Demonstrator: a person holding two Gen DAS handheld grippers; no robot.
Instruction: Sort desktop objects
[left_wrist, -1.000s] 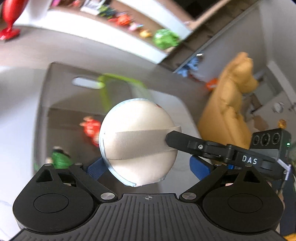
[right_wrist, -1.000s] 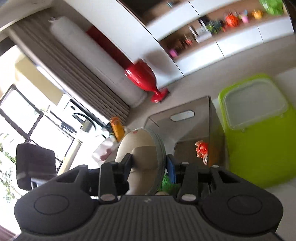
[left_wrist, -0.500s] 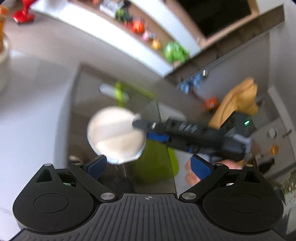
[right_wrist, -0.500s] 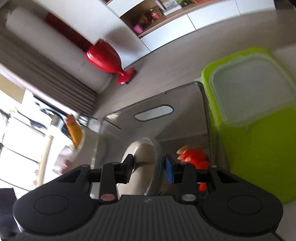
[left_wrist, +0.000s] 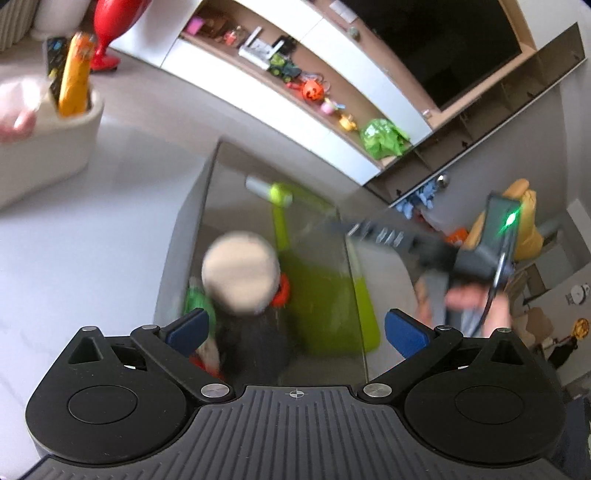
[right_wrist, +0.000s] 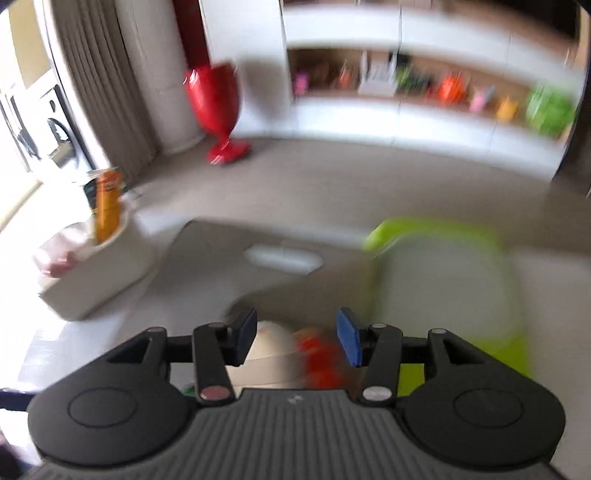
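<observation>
Beige round pad (left_wrist: 240, 271), domed and cream-coloured, blurred, lies inside the smoky transparent bin (left_wrist: 192, 229), beside a red toy (left_wrist: 282, 291) and a green toy (left_wrist: 195, 301). Left gripper (left_wrist: 293, 328) hovers over the bin, jaws wide apart and empty. Right gripper (right_wrist: 295, 338) is above the bin, jaws apart, gripping nothing. Beside the bin stand a lime-green lidded box (right_wrist: 447, 280) and a white tub (left_wrist: 48, 147) on the pale tabletop; a red vase (right_wrist: 214, 107) stands on the floor beyond

Our left gripper (left_wrist: 295, 330) and right gripper (right_wrist: 297, 341) are black ribbed plastic with silver screws, blue-padded jaws; our bare hand (left_wrist: 469, 299) shows.
</observation>
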